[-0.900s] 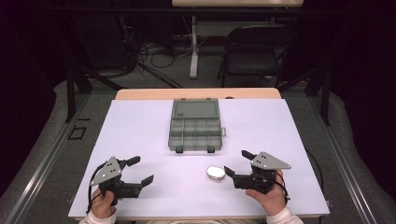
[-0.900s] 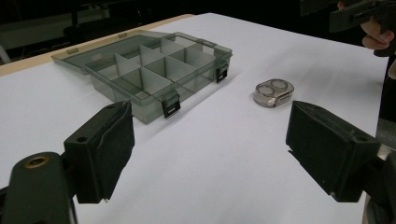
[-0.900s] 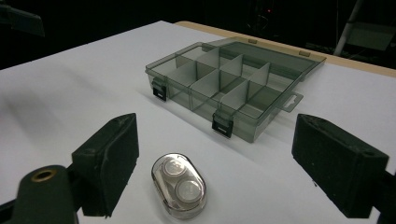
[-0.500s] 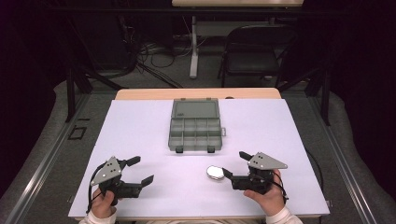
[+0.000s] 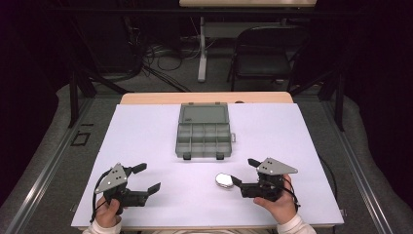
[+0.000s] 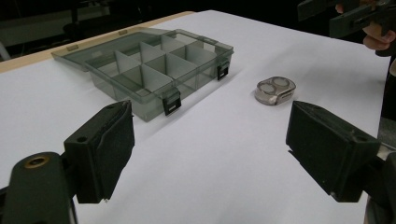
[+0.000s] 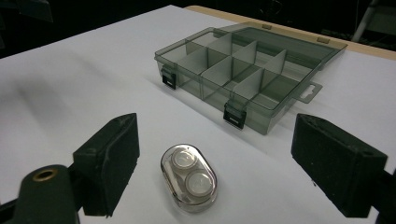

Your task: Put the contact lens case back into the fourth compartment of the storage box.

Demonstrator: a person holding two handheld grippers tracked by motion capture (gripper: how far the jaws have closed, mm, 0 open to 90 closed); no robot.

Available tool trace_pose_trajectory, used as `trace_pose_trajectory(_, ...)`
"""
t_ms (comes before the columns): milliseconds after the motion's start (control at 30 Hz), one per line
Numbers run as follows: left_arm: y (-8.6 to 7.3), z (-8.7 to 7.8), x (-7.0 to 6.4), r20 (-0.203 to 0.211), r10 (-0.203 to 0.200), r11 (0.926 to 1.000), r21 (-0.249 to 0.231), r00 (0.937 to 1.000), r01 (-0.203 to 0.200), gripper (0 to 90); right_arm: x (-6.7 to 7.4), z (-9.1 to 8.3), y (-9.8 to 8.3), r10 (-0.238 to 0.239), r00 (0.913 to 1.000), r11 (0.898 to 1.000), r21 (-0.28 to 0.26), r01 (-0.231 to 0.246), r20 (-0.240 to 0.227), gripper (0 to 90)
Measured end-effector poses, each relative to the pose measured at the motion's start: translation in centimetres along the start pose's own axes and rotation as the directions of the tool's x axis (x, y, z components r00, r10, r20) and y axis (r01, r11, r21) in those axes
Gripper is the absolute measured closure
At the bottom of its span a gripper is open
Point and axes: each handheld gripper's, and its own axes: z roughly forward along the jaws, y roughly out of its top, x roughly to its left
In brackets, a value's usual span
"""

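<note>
Resting low at the near edge of the white-covered worktop (image 5: 146, 126), the right gripper (image 5: 245, 174) sits in the person's right hand (image 5: 277, 202) with its black jaws spread wide and nothing between the pads; just ahead of those jaws lies the small oval clear-plastic case with two round wells (image 7: 189, 178), flat on the white sheet, touching neither jaw in the right gripper view; in the high view the same case (image 5: 224, 180) sits close beside the tip of the lower jaw, though whether they touch there I cannot tell; the left gripper (image 5: 146, 178), held in the left hand (image 5: 109, 209) at the near left of the worktop, also has its jaws parted wide and holds nothing, and it stands well apart from the oval case, which shows in the left gripper view (image 6: 275, 90) farther off to the right; beyond both grippers, near the middle of the worktop, stands the smoky-grey transparent plastic organiser box (image 5: 203, 139), its lid laid back open toward the far side and its dividers marking off small compartments, with two dark latches on the near wall; past the far edge stands a dark chair (image 5: 270, 51) on the floor.
</note>
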Motion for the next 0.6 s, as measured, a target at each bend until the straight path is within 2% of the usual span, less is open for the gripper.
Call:
trace_pose_trajectory(133,0.0,-0.1,-0.1,-0.004,-0.002,1.0,-0.002,1.0,0.002,15.9,-0.1,0.3,0.1,0.01,0.9999,1.0,0.024,-0.009,-0.014,15.5)
trace_pose_trajectory(167,-0.1,-0.2,-0.2,-0.007,0.001,1.0,-0.001,1.0,-0.001,15.9,-0.2,0.5,0.1,0.013,0.9997,0.999,0.045,-0.012,-0.019,15.5)
trace_pose_trajectory(400,-0.1,-0.4,-0.2,-0.015,-0.002,1.0,-0.003,0.9999,0.002,15.9,-0.4,1.0,0.2,0.028,0.9991,0.996,0.083,-0.025,-0.033,15.9)
trace_pose_trajectory(533,-0.3,-0.6,-0.2,-0.017,-0.005,1.0,0.001,0.9998,0.005,15.9,-0.5,1.2,0.5,0.022,0.9983,0.994,0.109,-0.017,-0.053,16.6)
trace_pose_trajectory(600,-0.3,-0.7,-0.2,-0.024,-0.006,1.0,-0.001,0.9997,0.006,15.9,-0.5,1.4,0.7,0.016,0.9988,0.993,0.116,-0.011,-0.046,16.6)
